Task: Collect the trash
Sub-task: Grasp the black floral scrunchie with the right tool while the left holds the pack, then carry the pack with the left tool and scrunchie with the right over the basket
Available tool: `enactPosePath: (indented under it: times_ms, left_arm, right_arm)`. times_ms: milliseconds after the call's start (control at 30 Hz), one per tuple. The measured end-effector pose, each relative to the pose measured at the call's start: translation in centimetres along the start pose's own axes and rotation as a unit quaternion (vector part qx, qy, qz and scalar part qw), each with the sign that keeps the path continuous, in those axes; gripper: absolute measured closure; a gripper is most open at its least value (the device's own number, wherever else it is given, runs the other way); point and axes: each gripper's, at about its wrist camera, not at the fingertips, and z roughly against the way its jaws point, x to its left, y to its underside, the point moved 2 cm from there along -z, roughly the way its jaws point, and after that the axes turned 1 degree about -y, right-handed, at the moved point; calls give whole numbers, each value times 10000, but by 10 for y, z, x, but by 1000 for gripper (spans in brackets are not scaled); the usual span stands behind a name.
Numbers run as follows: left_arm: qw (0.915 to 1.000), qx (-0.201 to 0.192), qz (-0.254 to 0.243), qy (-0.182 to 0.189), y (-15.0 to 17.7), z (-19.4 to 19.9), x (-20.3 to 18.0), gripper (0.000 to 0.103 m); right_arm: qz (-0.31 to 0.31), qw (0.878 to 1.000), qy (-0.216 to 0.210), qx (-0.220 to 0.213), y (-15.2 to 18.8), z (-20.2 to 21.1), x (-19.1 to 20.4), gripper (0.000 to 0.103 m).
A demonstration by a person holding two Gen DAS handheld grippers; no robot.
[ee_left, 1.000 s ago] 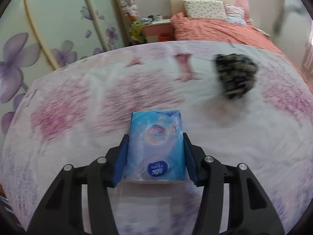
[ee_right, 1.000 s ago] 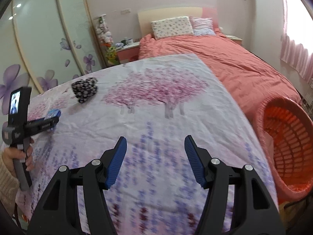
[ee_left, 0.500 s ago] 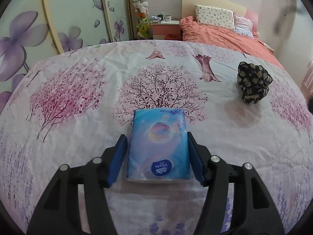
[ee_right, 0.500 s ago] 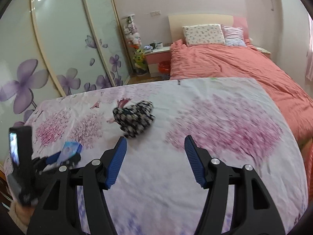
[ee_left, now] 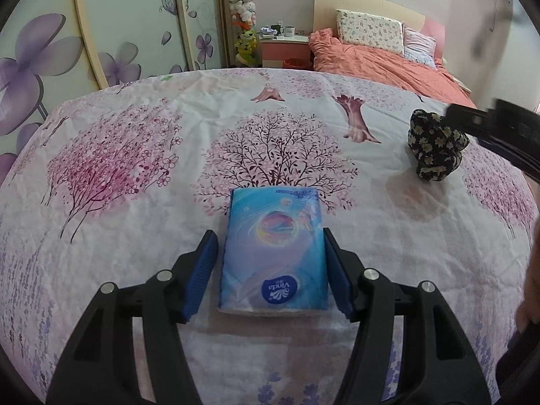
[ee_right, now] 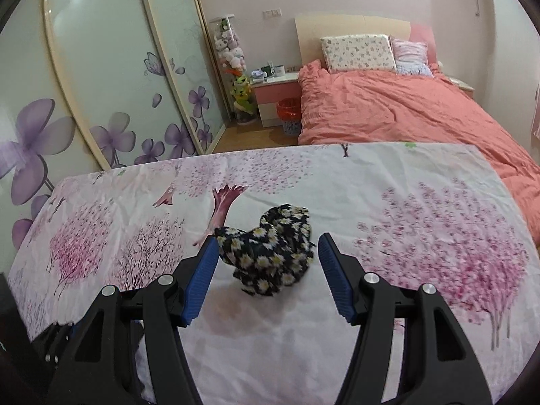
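A blue tissue pack (ee_left: 275,246) lies flat on the blossom-print sheet (ee_left: 135,168). My left gripper (ee_left: 268,253) stands open around it, with a thin gap between each blue pad and the pack's sides. A crumpled black cloth with white daisies (ee_right: 270,249) sits on the same sheet, also visible in the left wrist view as the floral cloth (ee_left: 435,148). My right gripper (ee_right: 267,241) is open and straddles this cloth, its pads clear of it on both sides.
A bed with a coral duvet (ee_right: 388,108) and pillows lies beyond the sheet. An orange-lined waste bin (ee_right: 288,109) stands by the pink nightstand (ee_right: 275,92). Flower-print wardrobe doors (ee_right: 101,84) run along the left. A hand (ee_left: 530,287) shows at the right edge.
The left jaws have widened off the tissue pack, leaving it on the sheet. The right gripper has swept left across the sheet until the floral cloth sits between its fingers.
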Motion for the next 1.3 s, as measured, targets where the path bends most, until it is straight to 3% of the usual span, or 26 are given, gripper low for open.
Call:
enactPosePath:
  times_ms: [333, 400, 533, 600, 767, 1067, 1133, 1300]
  left_arm:
    - [10000, 0, 11, 9, 2, 2, -6, 43]
    - [10000, 1, 11, 12, 2, 2, -7, 43]
    - [10000, 1, 13, 9, 1, 2, -6, 43]
    - [10000, 1, 13, 8, 1, 3, -7, 43]
    - [10000, 1, 19, 15, 1, 3, -6, 43]
    - [10000, -16, -6, -10, 2, 4, -10, 44]
    - [10000, -44, -36, 40, 4, 6, -12, 51]
    - [9995, -77, -57, 297, 9, 11, -17, 51]
  right_arm:
    - [58, 9987, 237, 456, -2, -39, 4, 44]
    - [-68, 9981, 244, 556, 0, -44, -2, 53]
    - [44, 9975, 329, 623, 5, -46, -6, 84]
    - [97, 9977, 285, 606, 7, -40, -8, 88]
    - [32, 9990, 224, 373, 17, -5, -28, 90]
    - [-52, 9983, 544, 216, 64, 84, -84, 90]
    - [-97, 9974, 667, 237, 75, 98, -97, 90]
    - [-56, 9954, 933, 192, 100, 129, -120, 90]
